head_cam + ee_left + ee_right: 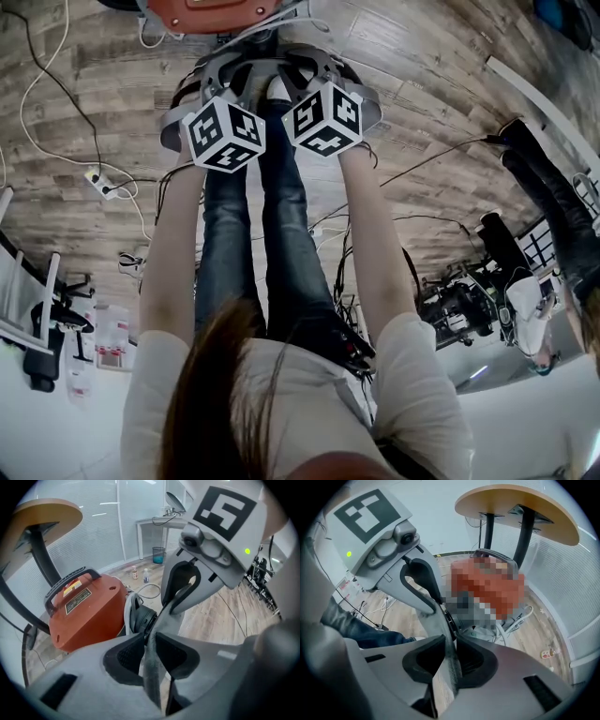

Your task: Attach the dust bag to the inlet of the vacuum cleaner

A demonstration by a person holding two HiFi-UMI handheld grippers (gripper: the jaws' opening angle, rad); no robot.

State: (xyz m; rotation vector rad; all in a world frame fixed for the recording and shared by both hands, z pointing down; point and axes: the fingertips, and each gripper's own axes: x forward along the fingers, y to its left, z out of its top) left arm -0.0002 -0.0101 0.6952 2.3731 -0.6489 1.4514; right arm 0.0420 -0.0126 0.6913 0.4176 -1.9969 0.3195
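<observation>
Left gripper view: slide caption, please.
Left gripper pinching an edge of the grey dust bag near the orange vacuum cleaner.

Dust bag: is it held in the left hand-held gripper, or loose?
Held. In the left gripper view the dust bag is a grey fabric strip pinched between the left hand-held gripper pads, running toward the inlet of the vacuum.

The vacuum cleaner body is glossy orange plastic, its handle matt black. The dust bag is grey, fuzzy, felt-like cloth. The floor shows matt, grained wood planks; the tabletop looks like smooth pale wood.
</observation>
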